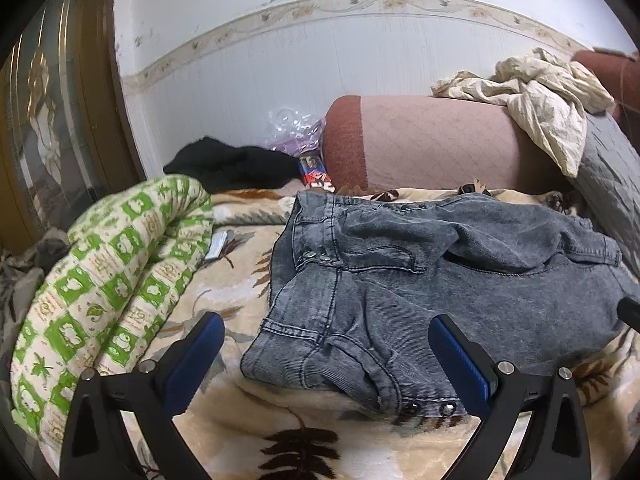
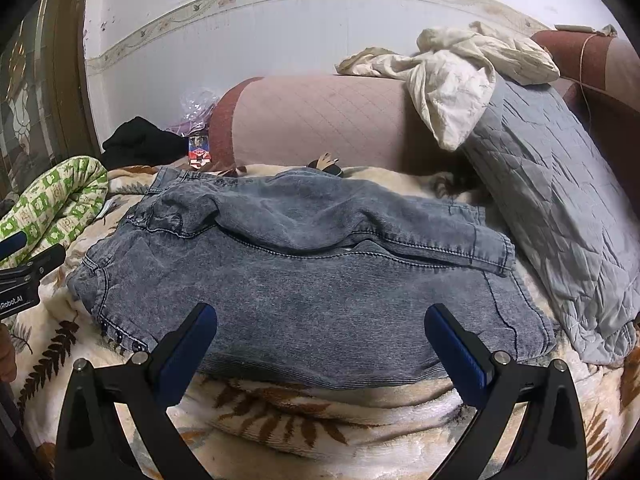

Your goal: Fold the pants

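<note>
The grey jeans [image 2: 304, 280] lie folded on the leaf-print blanket [image 2: 320, 412], long axis crosswise, waistband leftward. Left gripper [image 1: 326, 330] and right gripper [image 2: 320, 320] both hover over them, jaws spread wide, empty.

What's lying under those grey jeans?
The grey jeans lie on a cream blanket with brown leaf prints, which shows all round them. A small dark object peeks out past their far edge. Anything directly beneath the denim is covered.
</note>
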